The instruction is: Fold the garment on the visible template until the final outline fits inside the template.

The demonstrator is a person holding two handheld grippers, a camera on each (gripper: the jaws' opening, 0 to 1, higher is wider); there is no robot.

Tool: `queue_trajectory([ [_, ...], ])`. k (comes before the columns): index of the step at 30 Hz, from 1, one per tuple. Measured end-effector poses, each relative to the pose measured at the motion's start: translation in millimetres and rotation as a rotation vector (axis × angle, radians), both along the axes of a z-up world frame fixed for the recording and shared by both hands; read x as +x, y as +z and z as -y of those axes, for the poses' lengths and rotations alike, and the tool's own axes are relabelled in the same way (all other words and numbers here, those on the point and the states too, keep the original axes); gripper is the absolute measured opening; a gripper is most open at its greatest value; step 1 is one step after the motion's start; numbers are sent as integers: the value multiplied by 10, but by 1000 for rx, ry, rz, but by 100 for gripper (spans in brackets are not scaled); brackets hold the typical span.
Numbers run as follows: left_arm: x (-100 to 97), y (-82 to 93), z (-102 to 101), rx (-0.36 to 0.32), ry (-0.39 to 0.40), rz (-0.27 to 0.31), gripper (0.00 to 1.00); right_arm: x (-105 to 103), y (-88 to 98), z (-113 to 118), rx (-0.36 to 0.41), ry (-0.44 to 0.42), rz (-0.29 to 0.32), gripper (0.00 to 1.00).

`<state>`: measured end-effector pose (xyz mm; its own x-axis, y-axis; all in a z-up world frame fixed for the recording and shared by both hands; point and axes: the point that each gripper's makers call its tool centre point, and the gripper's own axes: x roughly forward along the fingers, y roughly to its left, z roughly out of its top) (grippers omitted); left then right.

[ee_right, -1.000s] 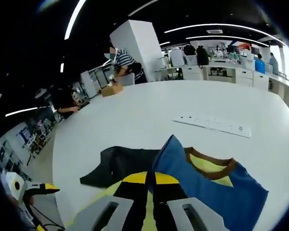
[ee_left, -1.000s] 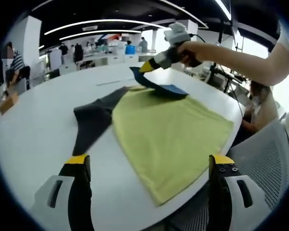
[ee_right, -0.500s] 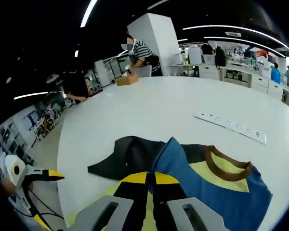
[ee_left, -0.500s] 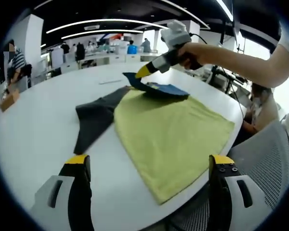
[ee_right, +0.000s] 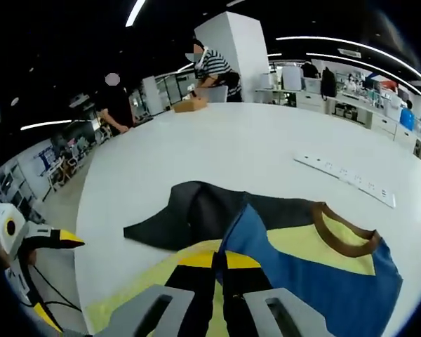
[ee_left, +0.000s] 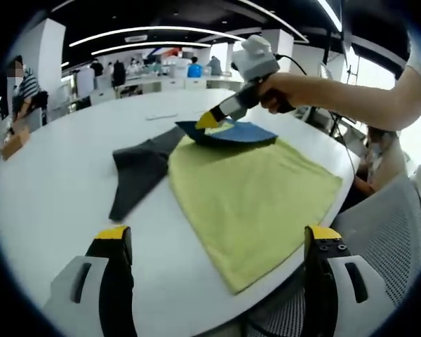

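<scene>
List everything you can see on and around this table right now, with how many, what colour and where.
garment: one, yellow-green body with a blue shoulder panel, brown collar and dark grey sleeve; spread flat on the table, near its edge.
table: one, white, round-edged; under the garment.
power strip: one, white; lying on the table beyond the collar.
cardboard box: one, brown; at the far edge of the table.
people in the background: several, standing at the far side of the room.
left gripper: one, black jaws with yellow tips, wide apart above the garment's hem.
right gripper: one, jaws closed on the blue shoulder panel's edge, lifting it.
</scene>
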<state>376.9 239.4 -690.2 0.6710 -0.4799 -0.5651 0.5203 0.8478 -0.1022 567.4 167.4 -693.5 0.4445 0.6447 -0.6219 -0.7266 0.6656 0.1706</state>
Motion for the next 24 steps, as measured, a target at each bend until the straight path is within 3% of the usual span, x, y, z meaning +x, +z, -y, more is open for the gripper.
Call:
queue_trajectory([
  [10, -1, 13, 15, 1, -7, 0, 99, -160, -382, -124, -62, 31, 8, 0],
  [13, -5, 15, 15, 2, -7, -1, 99, -251, -494, -155, -56, 38, -43, 0],
  [16, -3, 23, 9, 3, -4, 2, 99, -291, -496, -168, -45, 48, -61, 3],
  [20, -2, 22, 8, 6, -6, 1, 99, -280, -434, -163, -25, 48, -58, 16],
  [24, 12, 35, 19, 7, -6, 4, 99, -222, -307, -141, 9, 53, -11, 27],
])
